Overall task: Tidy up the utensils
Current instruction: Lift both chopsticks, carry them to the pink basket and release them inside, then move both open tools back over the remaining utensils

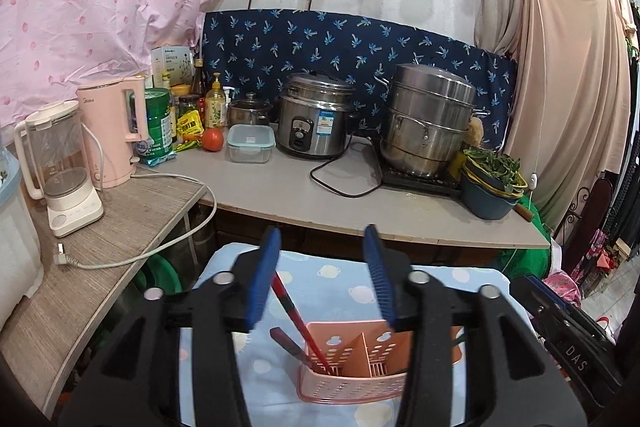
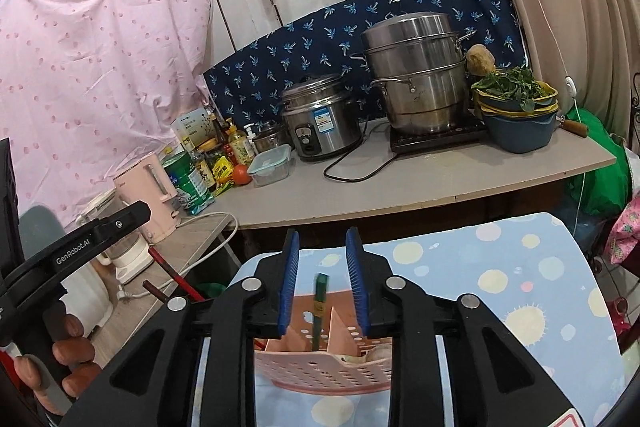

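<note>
We see the pink holder (image 1: 352, 363) on the spotty cloth (image 1: 332, 287) with red chopsticks (image 1: 298, 323) and a green stick (image 2: 321, 311) already in it — both our left gripper (image 1: 322, 275) and right gripper (image 2: 322, 283) hang over it, fingers apart, holding nothing — so most looks done.

Both views look forward along their own gripper's fingers from close above the pink utensil caddy (image 1: 354, 367), which sits on a table covered by a blue dotted cloth (image 1: 332, 291), and both face the grey counter (image 1: 340, 195) along the wall beyond. The left wrist view sits level, with the caddy low in frame and the counter's left end near. The right wrist view is rolled, so the counter slopes up to the right. Both share the caddy, rice cooker (image 2: 320, 119), steamer pot (image 2: 420, 75) and pink kettle (image 2: 150, 195)
</note>
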The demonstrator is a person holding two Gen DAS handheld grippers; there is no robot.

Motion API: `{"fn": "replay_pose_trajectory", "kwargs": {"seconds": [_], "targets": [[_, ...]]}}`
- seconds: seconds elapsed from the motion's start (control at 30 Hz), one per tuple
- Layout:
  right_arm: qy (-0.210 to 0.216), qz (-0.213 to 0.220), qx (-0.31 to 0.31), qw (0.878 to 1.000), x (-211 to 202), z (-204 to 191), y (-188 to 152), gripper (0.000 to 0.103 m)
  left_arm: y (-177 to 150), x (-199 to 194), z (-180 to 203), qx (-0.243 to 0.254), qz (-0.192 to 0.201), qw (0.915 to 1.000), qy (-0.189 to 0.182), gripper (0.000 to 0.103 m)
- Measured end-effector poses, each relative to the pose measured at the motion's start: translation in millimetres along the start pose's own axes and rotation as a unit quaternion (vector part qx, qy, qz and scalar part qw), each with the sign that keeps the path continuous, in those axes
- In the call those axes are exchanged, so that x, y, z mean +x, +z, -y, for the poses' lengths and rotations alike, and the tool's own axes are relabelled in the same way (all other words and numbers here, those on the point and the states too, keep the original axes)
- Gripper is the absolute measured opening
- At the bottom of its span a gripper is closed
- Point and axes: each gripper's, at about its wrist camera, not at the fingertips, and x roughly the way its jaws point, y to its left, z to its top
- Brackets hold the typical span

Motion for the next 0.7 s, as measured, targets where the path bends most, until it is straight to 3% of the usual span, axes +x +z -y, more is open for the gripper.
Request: {"fn": "replay_pose_trajectory", "kwargs": {"seconds": [0.33, 0.7], "targets": [[-0.002, -0.013, -0.014, 1.000, -23.5, -2.0, -9.7, 0.030, -14.2, -22.2, -3.6, 0.017, -0.012, 0.9997, 0.012, 0.047], [-0.005, -0.061, -0.019, 0.998, -59.8, -4.6, -60.7, 0.033, -62.1, -55.9, -17.6, 0.033, -0.050, 0.9975, 0.037, 0.047]]}}
